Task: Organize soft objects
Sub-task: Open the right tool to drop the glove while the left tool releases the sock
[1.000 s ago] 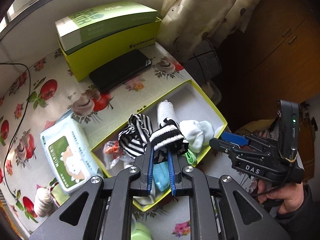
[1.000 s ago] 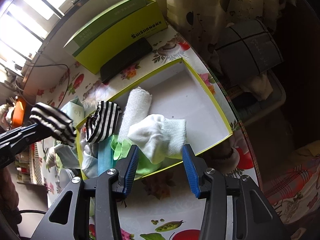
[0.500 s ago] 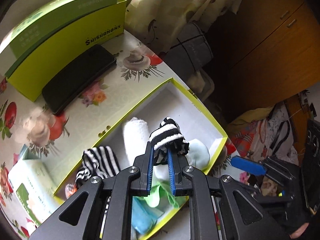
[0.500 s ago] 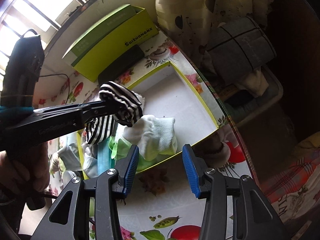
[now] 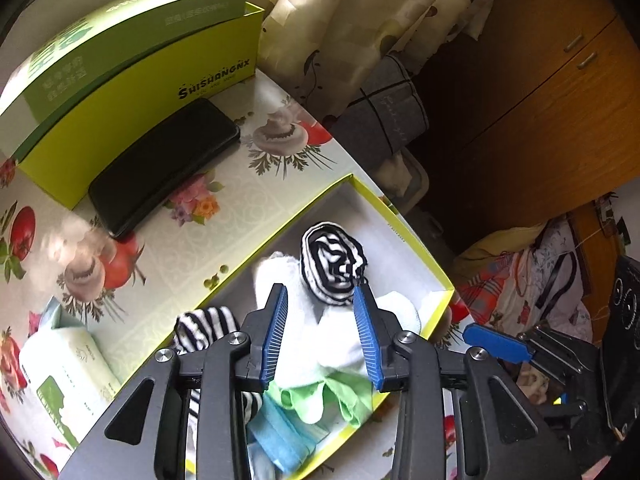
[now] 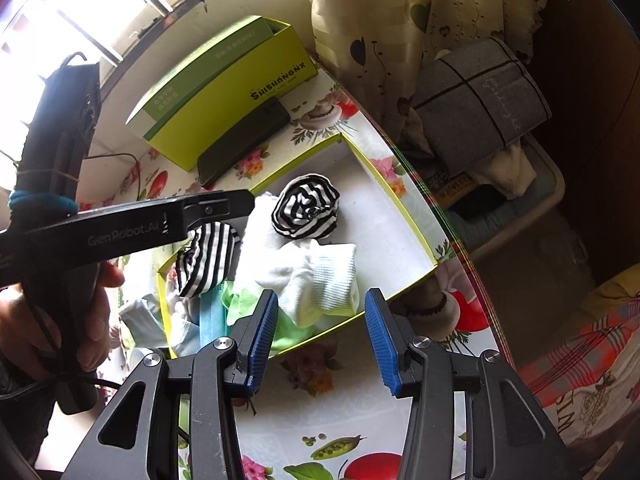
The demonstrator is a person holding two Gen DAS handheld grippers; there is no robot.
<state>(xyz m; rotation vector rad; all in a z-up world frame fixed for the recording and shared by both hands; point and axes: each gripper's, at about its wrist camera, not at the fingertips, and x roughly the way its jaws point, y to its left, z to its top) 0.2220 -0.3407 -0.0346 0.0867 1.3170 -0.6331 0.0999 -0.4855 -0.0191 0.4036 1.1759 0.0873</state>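
A rolled black-and-white striped sock (image 5: 331, 267) lies in the yellow-green box with a white floor (image 5: 404, 236), on its far side. My left gripper (image 5: 319, 292) hovers just short of it. Its jaws are opening and the pads no longer press on the sock; the right pad's tip is beside the roll's near edge. A second striped sock (image 5: 204, 330), white socks (image 5: 304, 344), green cloth (image 5: 328, 396) and blue cloth (image 5: 280, 436) fill the near end. My right gripper (image 6: 321, 295) stands open above the box's near rim (image 6: 408, 208), holding nothing.
A tall green carton (image 5: 132, 80) and a black phone (image 5: 164, 164) sit behind the box. A wipes pack (image 5: 68, 372) lies at the left. The table's edge (image 6: 452, 240) runs close along the box's right side, with a grey bag (image 5: 380, 120) beyond it.
My left gripper carried the striped sock over the box's far part, then its jaws parted and the roll dropped onto the box floor. The right gripper stayed put.
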